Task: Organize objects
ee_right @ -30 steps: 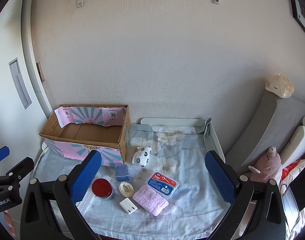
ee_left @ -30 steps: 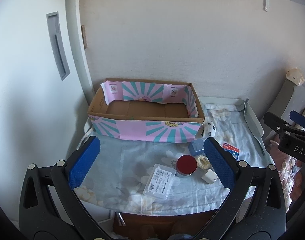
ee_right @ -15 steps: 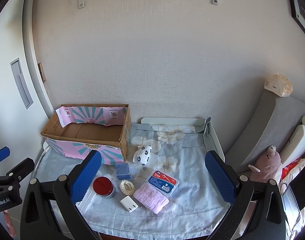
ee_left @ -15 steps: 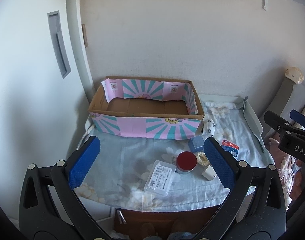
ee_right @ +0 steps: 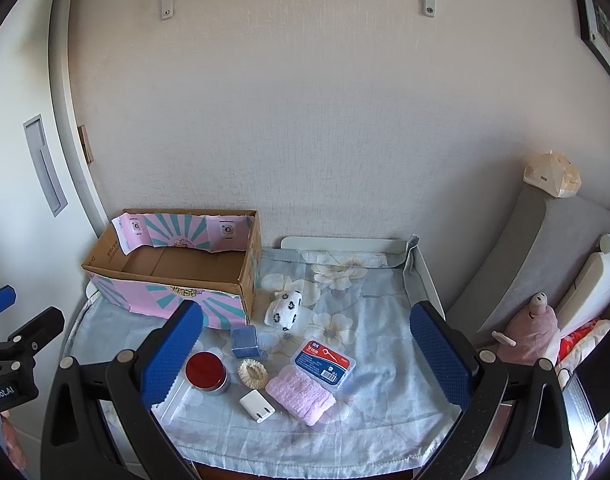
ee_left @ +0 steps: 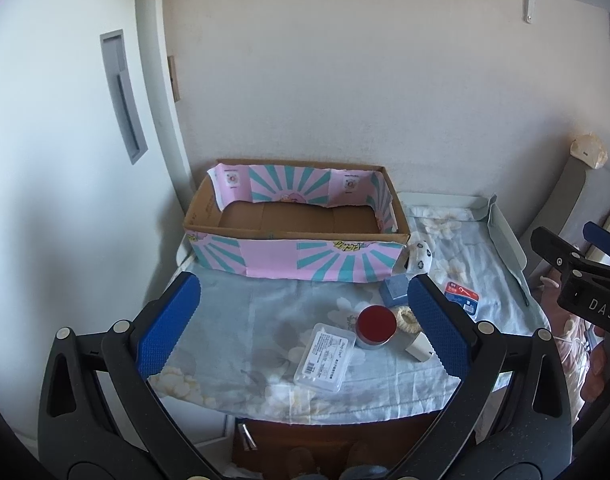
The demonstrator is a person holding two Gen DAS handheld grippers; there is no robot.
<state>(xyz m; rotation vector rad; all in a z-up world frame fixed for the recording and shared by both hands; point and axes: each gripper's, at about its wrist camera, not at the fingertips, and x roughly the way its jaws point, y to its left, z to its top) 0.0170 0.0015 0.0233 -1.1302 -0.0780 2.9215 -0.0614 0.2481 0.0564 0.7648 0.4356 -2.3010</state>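
A pink-and-teal cardboard box (ee_left: 301, 256) (ee_right: 173, 276) stands empty at the back left of a cloth-covered table (ee_right: 377, 320). In front of it lie a red-lidded tin (ee_right: 205, 372) (ee_left: 377, 326), a clear plastic case (ee_left: 325, 358), a blue cube (ee_right: 244, 341), a straw-coloured ring (ee_right: 253, 372), a white charger plug (ee_right: 257, 405), a pink towel (ee_right: 301, 396), a red-and-blue floss box (ee_right: 324, 362) and a spotted white toy (ee_right: 285, 308). My left gripper (ee_left: 305, 320) and right gripper (ee_right: 305, 348) both hang open above the table's near edge, holding nothing.
A grey sofa arm (ee_right: 537, 248) with a pink plush (ee_right: 537, 330) and a laptop (ee_right: 597, 372) flanks the table's right side. A white wall and door frame (ee_left: 157, 120) stand left. A low white rail (ee_right: 345, 244) runs along the table's back and right.
Both cameras have pulled back and up a little; the table and its objects sit lower and smaller in view. Nothing on the table has moved.
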